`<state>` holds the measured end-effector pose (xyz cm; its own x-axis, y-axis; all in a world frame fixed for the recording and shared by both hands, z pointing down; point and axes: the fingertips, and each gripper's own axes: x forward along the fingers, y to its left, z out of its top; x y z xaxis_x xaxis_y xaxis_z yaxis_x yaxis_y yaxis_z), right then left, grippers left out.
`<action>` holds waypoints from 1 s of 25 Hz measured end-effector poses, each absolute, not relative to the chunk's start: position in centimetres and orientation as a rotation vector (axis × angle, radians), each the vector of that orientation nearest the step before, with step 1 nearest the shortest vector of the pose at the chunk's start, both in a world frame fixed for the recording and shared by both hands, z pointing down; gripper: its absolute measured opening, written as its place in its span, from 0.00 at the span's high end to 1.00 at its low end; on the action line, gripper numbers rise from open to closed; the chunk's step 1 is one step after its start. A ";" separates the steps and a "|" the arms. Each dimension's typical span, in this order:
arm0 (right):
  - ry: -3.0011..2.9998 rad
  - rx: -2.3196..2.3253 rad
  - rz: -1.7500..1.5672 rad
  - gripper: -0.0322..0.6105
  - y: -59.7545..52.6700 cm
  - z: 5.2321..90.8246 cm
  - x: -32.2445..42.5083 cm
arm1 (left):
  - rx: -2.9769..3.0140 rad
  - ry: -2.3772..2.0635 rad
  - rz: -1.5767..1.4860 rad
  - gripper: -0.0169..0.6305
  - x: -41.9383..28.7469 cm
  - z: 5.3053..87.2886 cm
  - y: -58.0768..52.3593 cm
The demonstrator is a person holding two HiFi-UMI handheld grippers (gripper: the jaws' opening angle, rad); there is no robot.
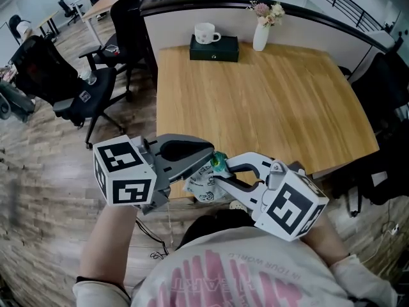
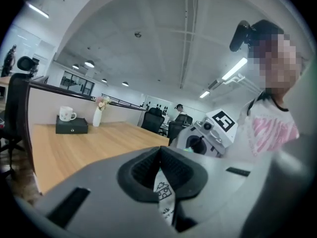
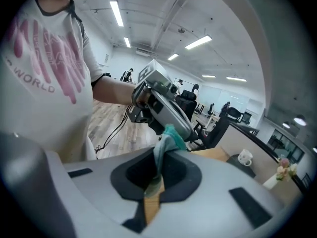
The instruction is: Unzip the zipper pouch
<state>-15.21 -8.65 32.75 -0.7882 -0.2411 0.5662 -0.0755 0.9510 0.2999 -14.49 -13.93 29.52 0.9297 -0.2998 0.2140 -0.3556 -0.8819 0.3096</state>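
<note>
The zipper pouch (image 1: 203,188) is white with small printed drawings and hangs in the air just off the table's near edge, over the person's lap. My left gripper (image 1: 208,164) is shut on the pouch's white fabric (image 2: 164,196), which comes out from between its jaws in the left gripper view. My right gripper (image 1: 222,173) faces it from the right and is shut on the teal zipper pull (image 3: 167,141) at the pouch's top (image 1: 219,162). The two grippers nearly touch tip to tip. Most of the pouch's zip is hidden by the jaws.
The wooden table (image 1: 268,107) stretches ahead. At its far edge stand a black box (image 1: 214,48) with a white mug (image 1: 206,32) on it and a white vase (image 1: 261,36) of flowers. Black office chairs (image 1: 83,88) stand to the left, and a dark bag (image 1: 383,158) to the right.
</note>
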 end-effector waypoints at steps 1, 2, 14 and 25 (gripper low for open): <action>-2.467 0.224 -0.350 0.95 -8.7 32.7 -15.2 | 2.738 -0.487 0.228 0.96 -14.7 29.6 -14.0; -2.468 0.226 -0.352 0.95 -8.7 32.6 -15.2 | 2.736 -0.500 0.228 0.96 -14.9 29.6 -14.2; -2.507 0.282 -0.306 0.95 -9.2 31.9 -15.0 | 2.692 -0.655 0.155 0.96 -18.7 29.8 -15.6; -2.571 0.396 -0.236 0.94 -9.9 31.0 -14.5 | 2.682 -0.746 0.154 0.96 -20.9 29.9 -15.9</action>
<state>-14.51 -9.89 31.01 -0.8202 -0.3234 0.4719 -0.2320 0.9420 0.2424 -20.91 -15.93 29.89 0.8553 -0.4799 0.1954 -0.5181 -0.7992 0.3048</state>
